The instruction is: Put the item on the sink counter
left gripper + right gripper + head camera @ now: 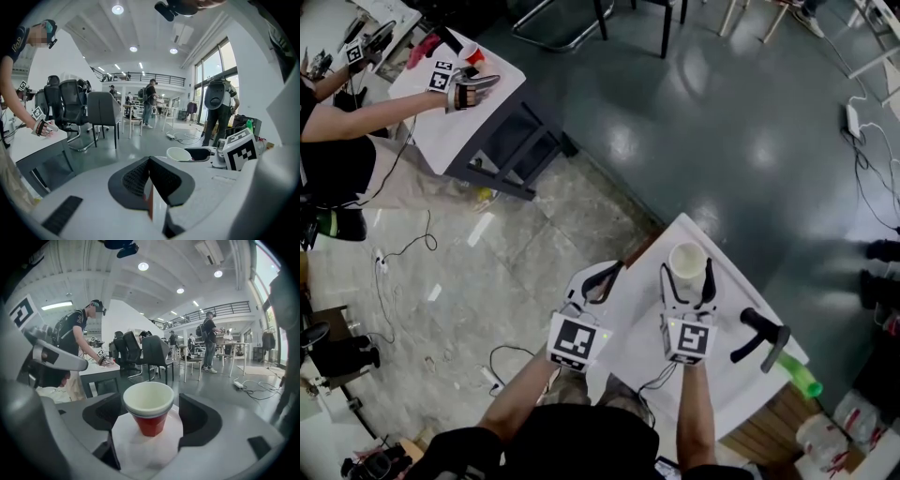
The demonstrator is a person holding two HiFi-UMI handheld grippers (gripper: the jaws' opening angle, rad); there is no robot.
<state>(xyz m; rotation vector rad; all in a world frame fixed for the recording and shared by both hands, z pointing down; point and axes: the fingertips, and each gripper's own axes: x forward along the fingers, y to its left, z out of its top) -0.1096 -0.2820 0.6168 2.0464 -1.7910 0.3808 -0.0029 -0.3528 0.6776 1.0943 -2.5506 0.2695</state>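
A red cup with a white inside (687,260) stands upright on the white counter (642,352) near its far edge. My right gripper (688,274) is open, with one finger on each side of the cup and a gap to both pads. In the right gripper view the cup (149,408) sits between the dark pads (199,420) of the right gripper (152,417), untouched. My left gripper (612,271) hovers at the counter's left edge, shut and empty. In the left gripper view, the left gripper (149,164) has its jaws meeting, and the cup (178,153) stands beyond to the right.
A black bent handle-like object (759,335) and a green bottle (798,376) lie at the counter's right end. Another person works with grippers (461,89) at a white table (450,131) at the far left. Cables (403,248) run over the floor.
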